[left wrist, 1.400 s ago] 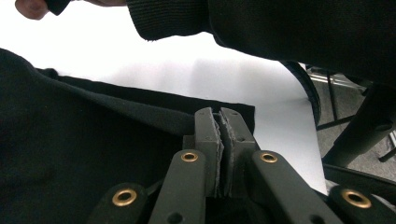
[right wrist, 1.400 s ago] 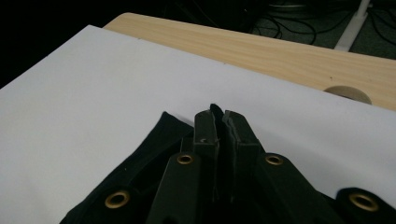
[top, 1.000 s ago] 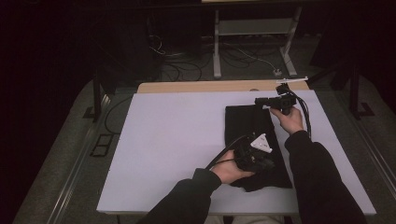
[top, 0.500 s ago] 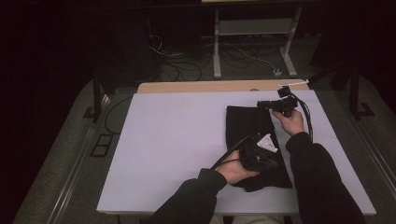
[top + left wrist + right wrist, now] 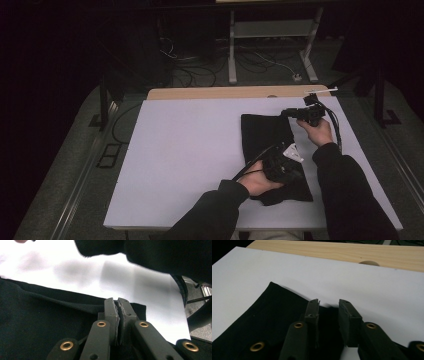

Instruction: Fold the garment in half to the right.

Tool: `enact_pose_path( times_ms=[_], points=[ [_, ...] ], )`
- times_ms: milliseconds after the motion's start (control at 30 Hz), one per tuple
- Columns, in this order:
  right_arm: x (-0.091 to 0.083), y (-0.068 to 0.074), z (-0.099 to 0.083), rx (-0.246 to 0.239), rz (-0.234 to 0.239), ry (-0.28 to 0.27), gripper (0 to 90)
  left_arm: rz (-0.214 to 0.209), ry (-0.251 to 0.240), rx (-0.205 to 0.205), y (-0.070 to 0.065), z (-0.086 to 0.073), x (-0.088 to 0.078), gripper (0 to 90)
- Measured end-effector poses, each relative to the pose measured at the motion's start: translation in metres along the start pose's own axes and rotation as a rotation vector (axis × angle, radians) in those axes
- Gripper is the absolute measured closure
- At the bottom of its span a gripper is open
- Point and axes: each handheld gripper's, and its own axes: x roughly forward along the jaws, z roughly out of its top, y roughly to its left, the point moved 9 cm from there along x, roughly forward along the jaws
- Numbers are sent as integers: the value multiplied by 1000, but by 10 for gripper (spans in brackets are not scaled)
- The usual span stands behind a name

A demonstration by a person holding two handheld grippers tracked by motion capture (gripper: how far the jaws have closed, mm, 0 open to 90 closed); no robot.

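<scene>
Person is folding a black cloth point(image 5: 270, 145) lying on the right half of the white table point(image 5: 190, 150), near the person's edge. Left gripper point(image 5: 117, 312) is sitting at the near end of the cloth with its jaws pressed together, apparently pinching the fabric edge, though the fabric between the pads is hard to make out. Right gripper point(image 5: 329, 306) is hanging at the cloth's far corner, jaws just having been opening to a narrow gap; the cloth is lying under and between them but the pads are not pressing on it, so it looks like a release. Likely step: letting go of the far corner and smoothing or re-gripping for the next fold. To do it well: be keeping the left pinch firm so the near edge is not slipping, lifting the right gripper straight off so the corner stays flat, then re-gripping right on the hem, not mid-fabric.
</scene>
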Motion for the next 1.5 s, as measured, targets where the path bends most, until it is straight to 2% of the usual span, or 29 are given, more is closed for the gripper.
enact_pose_path(
  times_ms=[133, 233, 567, 867, 967, 1100, 1133, 1167, 1200, 1233, 1300, 1367, 1500],
  points=[
    [-14, -9, -4, 18, -23, -13, 526, 6, 2, -2, 0, 2, 5, 858],
    [-24, -14, -5, 26, -33, -23, 473, 7, 16, 6, 1, 3, 8, 858],
    [-58, -23, -3, 53, -38, -105, 245, 9, 56, 23, -2, 6, 20, 858],
    [-88, -26, -20, 45, -41, -107, 141, 6, 92, 36, -6, 7, 32, 858],
    [-96, -24, -25, 34, -41, -95, 128, 5, 101, 42, -7, 9, 34, 858],
    [-104, -17, -34, 2, -68, -64, 52, 5, 137, 65, -7, 6, 33, 853],
    [-105, -15, -37, -4, -74, -54, 39, 8, 134, 56, -8, 6, 34, 849],
    [-107, -14, -39, -10, -79, -53, 33, 2, 151, 66, -7, 5, 33, 844],
    [-109, -12, -40, -10, -79, -53, 31, 0, 145, 48, -8, 5, 34, 838],
    [-111, -11, -41, -13, -81, -56, 28, -11, 155, 59, -8, 4, 33, 834],
    [-115, -7, -44, -16, -83, -57, 22, -24, 140, 39, -10, 5, 33, 795],
    [-119, -4, -46, -24, -83, -58, 12, -37, 148, 46, -10, 5, 30, 756],
    [-125, 2, -46, -35, -81, -76, 8, -46, 119, 39, -11, 10, 23, 646]
  ],
)
